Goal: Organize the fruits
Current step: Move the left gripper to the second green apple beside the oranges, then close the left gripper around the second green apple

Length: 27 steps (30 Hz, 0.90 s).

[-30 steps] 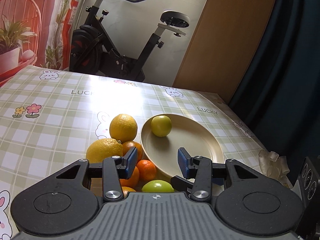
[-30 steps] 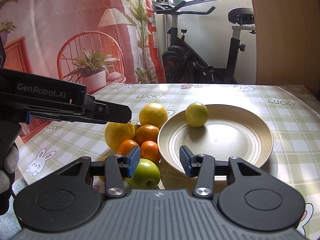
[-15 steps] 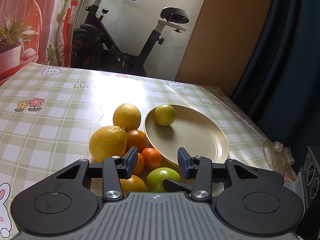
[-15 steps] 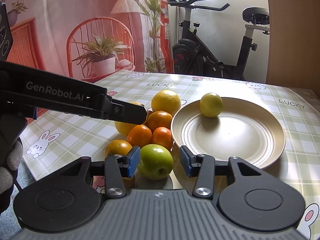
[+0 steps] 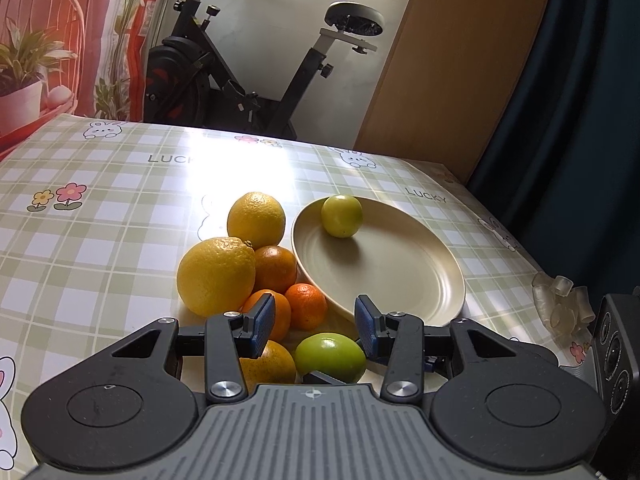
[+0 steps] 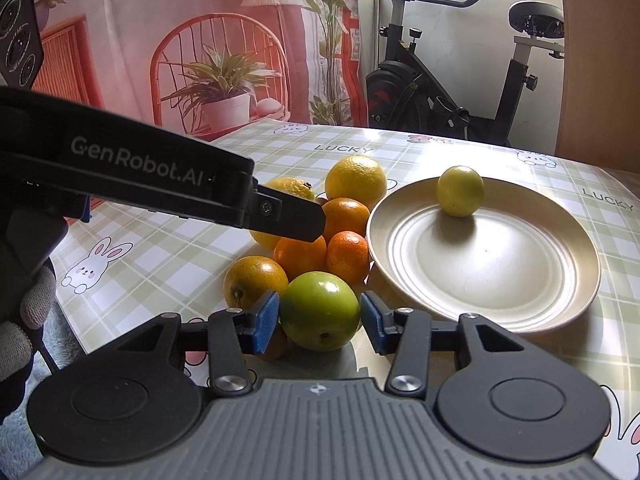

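The green apple (image 6: 319, 311) sat on the table between the right claw's (image 6: 319, 322) wide-open, empty pads, at twelve o'clock; the plate (image 6: 560, 300) lay toward two o'clock. The left claw (image 5: 315, 323) hovered open, empty.

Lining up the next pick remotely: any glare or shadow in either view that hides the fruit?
Left wrist view: window glare washes out the tablecloth behind the fruit; the green apple sits shaded under the left gripper. Right wrist view: apple sharp between the open right gripper; sheen on the plate.
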Each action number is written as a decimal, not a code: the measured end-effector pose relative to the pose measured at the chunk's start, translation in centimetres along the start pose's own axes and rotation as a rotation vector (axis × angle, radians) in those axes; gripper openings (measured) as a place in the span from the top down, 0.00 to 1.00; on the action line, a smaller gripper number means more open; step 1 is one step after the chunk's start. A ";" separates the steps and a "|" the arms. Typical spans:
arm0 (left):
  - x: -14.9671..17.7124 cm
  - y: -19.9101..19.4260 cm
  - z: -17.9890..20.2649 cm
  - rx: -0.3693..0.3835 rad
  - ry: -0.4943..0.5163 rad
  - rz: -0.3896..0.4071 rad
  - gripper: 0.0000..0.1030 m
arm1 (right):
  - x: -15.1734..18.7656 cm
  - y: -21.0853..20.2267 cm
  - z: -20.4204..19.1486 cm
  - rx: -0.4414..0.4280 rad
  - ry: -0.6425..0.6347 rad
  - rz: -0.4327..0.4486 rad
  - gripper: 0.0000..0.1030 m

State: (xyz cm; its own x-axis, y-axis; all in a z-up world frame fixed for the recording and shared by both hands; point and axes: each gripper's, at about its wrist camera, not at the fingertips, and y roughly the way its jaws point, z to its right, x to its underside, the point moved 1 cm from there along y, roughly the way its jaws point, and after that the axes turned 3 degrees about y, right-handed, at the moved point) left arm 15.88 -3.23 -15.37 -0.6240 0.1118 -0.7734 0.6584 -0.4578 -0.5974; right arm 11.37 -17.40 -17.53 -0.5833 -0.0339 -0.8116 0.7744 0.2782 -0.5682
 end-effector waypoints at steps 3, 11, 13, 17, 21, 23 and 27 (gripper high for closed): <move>0.0 0.1 0.4 0.012 0.014 -0.008 0.56 | 0.2 -0.4 0.3 -0.010 0.007 -0.008 0.54; 0.8 0.9 1.3 0.045 0.059 -0.062 0.56 | 0.9 -1.3 0.3 -0.019 0.002 -0.022 0.54; 1.0 1.2 1.3 0.050 0.062 -0.076 0.56 | 1.1 -1.5 0.4 -0.021 0.004 -0.025 0.54; 1.6 1.7 1.6 0.054 0.072 -0.111 0.56 | 1.3 -1.8 0.5 -0.023 0.005 -0.030 0.54; 2.0 2.0 2.0 0.064 0.092 -0.136 0.56 | 1.4 -1.9 0.4 -0.024 0.005 -0.034 0.54; 2.2 2.1 2.3 0.066 0.104 -0.146 0.56 | 1.4 -1.9 0.4 -0.025 0.006 -0.035 0.54; 2.5 2.5 2.3 0.068 0.115 -0.165 0.55 | 1.4 -1.7 0.5 -0.026 0.011 -0.038 0.54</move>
State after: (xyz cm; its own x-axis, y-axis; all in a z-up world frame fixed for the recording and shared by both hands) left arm 14.95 -6.13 -18.30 -0.6666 0.2884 -0.6874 0.5188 -0.4828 -0.7056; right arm 9.34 -18.41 -17.73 -0.6152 -0.0348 -0.7876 0.7448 0.3018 -0.5951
